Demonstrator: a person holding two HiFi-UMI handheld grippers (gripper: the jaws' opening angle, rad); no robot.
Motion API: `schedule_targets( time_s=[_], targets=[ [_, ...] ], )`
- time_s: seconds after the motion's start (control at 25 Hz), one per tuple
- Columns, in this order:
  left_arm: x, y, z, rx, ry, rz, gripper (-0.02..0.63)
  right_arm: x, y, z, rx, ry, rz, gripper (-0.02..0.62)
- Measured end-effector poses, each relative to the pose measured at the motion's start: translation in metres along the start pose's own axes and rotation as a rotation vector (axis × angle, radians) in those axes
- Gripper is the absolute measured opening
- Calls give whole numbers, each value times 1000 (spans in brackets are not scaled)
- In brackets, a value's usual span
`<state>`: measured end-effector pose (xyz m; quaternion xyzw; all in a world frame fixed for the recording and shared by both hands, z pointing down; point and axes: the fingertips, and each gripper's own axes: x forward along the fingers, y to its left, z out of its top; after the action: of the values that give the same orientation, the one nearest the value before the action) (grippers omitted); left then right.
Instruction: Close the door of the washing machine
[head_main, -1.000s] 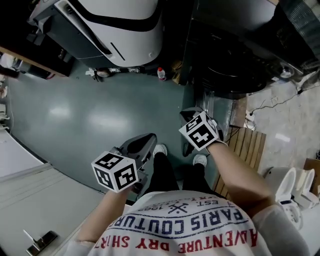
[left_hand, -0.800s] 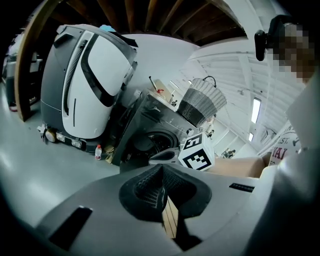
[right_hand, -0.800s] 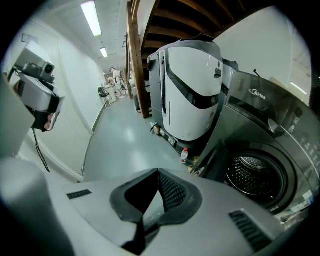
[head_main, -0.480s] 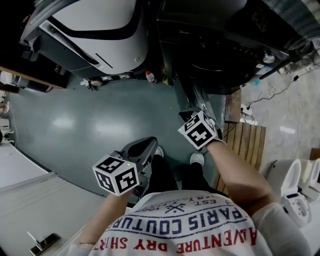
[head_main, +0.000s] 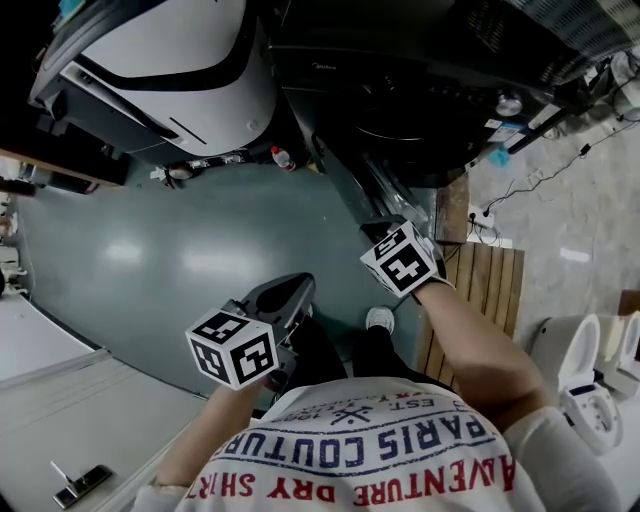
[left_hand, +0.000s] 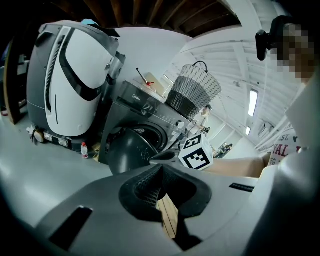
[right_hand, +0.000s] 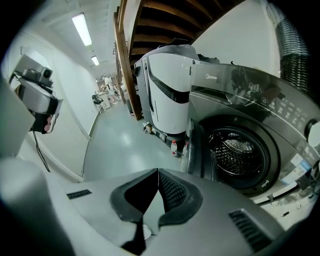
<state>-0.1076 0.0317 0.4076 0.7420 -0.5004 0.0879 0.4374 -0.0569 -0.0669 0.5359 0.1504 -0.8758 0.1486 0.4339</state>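
The dark front-loading washing machine (head_main: 430, 90) stands at the top right of the head view. Its round door (right_hand: 196, 142) hangs open toward the left, edge-on in the right gripper view beside the bare steel drum (right_hand: 240, 152). In the left gripper view the door (left_hand: 127, 150) shows as a dark dome in front of the opening. My right gripper (head_main: 385, 228) is shut and empty, a short way in front of the door's lower edge, apart from it. My left gripper (head_main: 298, 287) hangs lower over the floor, shut with nothing in it.
A big white-and-grey machine (head_main: 170, 70) stands left of the washer, with a red-capped bottle (head_main: 283, 158) at its foot. A striped basket (left_hand: 192, 92) sits on the washer. A wooden slatted mat (head_main: 480, 290) and a toilet (head_main: 580, 370) lie to the right. My shoe (head_main: 378, 320) is below.
The washer and its door have come closer and lower in the head view as I stepped forward. The right gripper now lies nearer the door. Both grippers stayed shut.
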Motion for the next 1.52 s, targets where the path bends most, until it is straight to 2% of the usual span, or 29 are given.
schedule_targets(
  time_s=[0.28, 0.68, 1.16, 1.52],
  targets=[
    [41, -32, 8, 1, -12, 4, 25, -20, -43, -35, 37, 3, 7, 21],
    [82, -71, 31, 40, -22, 0, 25, -43, -97, -80, 102, 22, -34, 21],
    [133, -76, 44, 66, 61, -40, 25, -57, -134, -81, 134, 3, -28, 21],
    [176, -78, 66, 75, 112, -99, 25, -61, -190, -95, 274, -1, -132, 21]
  ],
)
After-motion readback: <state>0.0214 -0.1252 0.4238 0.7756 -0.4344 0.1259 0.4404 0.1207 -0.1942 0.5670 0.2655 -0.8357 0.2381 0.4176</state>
